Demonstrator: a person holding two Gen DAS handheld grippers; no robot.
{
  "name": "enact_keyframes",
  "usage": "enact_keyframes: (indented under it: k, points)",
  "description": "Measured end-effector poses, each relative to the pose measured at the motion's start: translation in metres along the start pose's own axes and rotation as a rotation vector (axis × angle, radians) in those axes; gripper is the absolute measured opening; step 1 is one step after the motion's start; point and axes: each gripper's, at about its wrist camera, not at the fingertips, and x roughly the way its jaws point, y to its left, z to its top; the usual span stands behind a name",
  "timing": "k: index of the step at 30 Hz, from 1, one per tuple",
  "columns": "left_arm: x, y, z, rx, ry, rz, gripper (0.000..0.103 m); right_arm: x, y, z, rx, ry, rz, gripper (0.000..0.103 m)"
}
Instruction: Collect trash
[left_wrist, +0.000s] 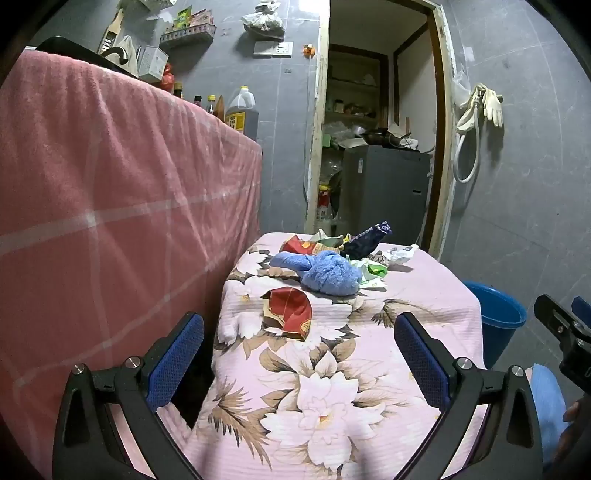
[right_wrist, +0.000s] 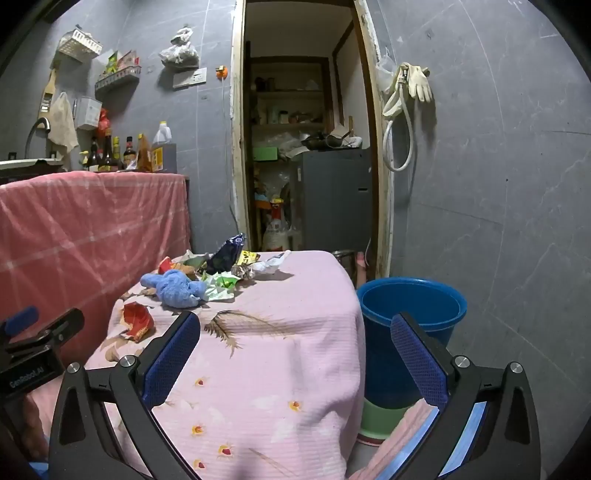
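Observation:
A small table under a pink floral cloth (left_wrist: 332, 369) (right_wrist: 258, 369) carries scattered trash. A red crumpled wrapper (left_wrist: 290, 312) (right_wrist: 137, 319) lies nearest. Behind it sits a blue knotted cloth (left_wrist: 325, 273) (right_wrist: 177, 288), then green-white paper (left_wrist: 373, 273) (right_wrist: 221, 286), a dark blue packet (left_wrist: 369, 240) (right_wrist: 225, 253) and white crumpled paper (left_wrist: 400, 253) (right_wrist: 271, 264). A blue bucket (left_wrist: 495, 317) (right_wrist: 412, 314) stands on the floor right of the table. My left gripper (left_wrist: 299, 352) is open above the near table edge, empty. My right gripper (right_wrist: 295, 352) is open and empty too, over the table's right edge.
A pink checked cloth (left_wrist: 110, 203) (right_wrist: 92, 221) covers a counter to the left, with bottles (right_wrist: 122, 151) on top. An open doorway (left_wrist: 376, 147) (right_wrist: 306, 147) behind the table leads to a storeroom with a grey cabinet. Gloves and a hose (right_wrist: 402, 107) hang on the grey wall.

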Motion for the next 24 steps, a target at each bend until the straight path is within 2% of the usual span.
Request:
enact_keyframes:
  k: [24]
  points:
    - [0.0007,0.0003,0.0001,0.001,0.001,0.001,0.101,-0.0054,0.0001,0.0017,0.007,0.008,-0.001,0.103]
